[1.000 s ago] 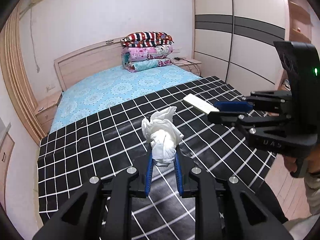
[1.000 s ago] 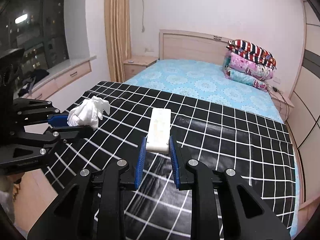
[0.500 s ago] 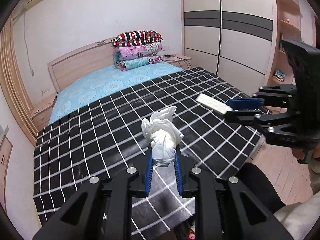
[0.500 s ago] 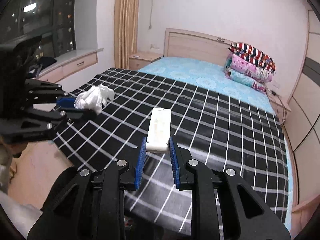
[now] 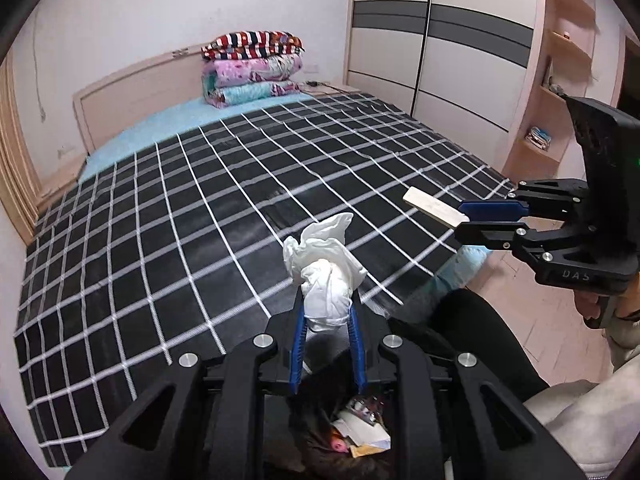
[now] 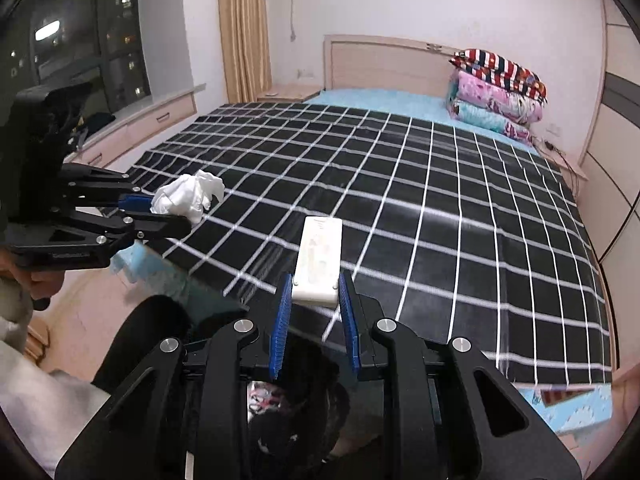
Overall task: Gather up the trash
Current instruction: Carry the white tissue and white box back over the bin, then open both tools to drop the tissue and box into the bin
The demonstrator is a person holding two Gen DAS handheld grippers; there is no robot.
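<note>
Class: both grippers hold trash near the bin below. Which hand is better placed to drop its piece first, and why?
Left, probably. The left gripper holds the tissue almost over the bin. The right gripper holds the white box, which still reaches over the bed.

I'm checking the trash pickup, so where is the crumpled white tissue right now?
The crumpled white tissue is clamped in the left gripper, off the checked blanket near the bed's foot, left of the right gripper.
</note>
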